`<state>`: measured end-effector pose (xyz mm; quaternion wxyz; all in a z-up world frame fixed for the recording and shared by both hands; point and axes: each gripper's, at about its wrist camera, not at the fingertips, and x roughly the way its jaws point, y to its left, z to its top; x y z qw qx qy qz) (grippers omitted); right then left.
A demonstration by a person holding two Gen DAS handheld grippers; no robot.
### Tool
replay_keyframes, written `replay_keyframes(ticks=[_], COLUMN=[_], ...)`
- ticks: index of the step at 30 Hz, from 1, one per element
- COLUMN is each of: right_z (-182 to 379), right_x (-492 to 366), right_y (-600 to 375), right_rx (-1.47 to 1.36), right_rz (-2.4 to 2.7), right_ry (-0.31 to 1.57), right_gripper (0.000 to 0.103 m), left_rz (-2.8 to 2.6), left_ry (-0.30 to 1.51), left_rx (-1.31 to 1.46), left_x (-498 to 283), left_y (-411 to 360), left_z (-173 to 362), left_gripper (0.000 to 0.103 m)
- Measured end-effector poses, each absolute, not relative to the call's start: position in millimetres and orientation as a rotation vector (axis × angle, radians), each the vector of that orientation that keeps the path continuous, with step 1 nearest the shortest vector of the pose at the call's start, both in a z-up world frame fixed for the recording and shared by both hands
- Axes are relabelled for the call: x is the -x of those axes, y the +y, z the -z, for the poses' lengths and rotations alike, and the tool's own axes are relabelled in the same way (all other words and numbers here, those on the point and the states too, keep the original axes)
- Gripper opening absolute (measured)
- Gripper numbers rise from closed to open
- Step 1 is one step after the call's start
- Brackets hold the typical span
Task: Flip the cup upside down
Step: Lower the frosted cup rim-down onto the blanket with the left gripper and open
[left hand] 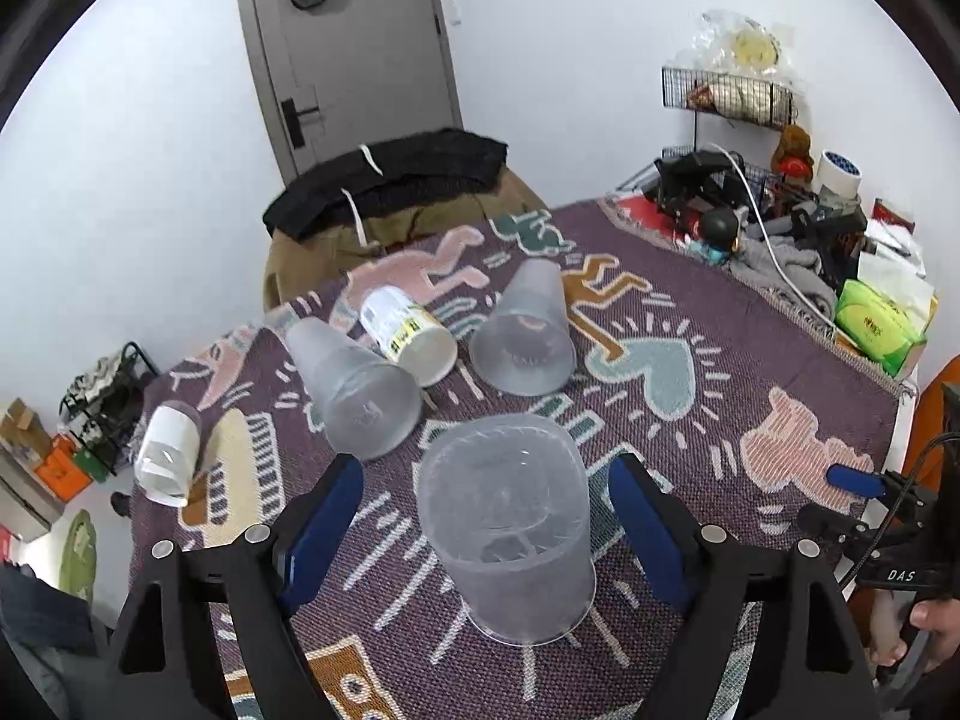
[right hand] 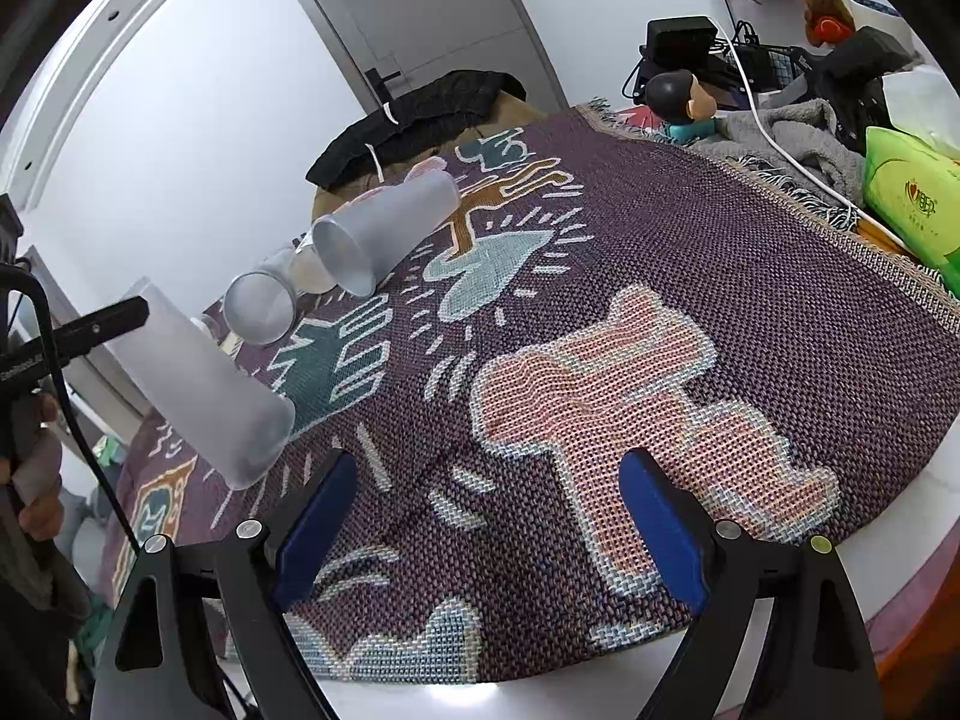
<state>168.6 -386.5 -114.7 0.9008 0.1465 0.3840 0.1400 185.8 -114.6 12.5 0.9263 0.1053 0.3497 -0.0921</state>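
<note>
Purple woven tablecloth with cartoon figures covers the table, a grey door closing off the far wall. Near the front edge, the clear frosted plastic cup stands upside down, rim flat on the cloth, base up. The left gripper sits spread wide around it, blue pads on either side and apart from the cup's walls. Further back, two frosted plastic tumblers lie on their sides, and between them a white paper cup with a yellow label, also tipped over. Far left, a white paper cup lies near the table edge. The right gripper hovers wide apart over bare cloth on the right, holding nothing. A green tissue pack sits at the far right.
</note>
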Motion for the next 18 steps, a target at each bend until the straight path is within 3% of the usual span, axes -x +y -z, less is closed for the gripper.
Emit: replay_keyframes(ticks=[14, 18], right_z=[92, 82], right_x=[-162, -158], right_y=[-372, -364], right_rx=[-0.248, -0.219], right_rz=[-0.32, -0.324], right_ry=[0.757, 0.741], right_gripper=[0.09, 0.09], left_rz=[0.161, 0.162], left_ry=[0.614, 0.584], left_rx=[-0.117, -0.093], left_x=[-157, -146], left_y=[-75, -65], left_z=[-25, -27], left_gripper=[0.086, 0.092])
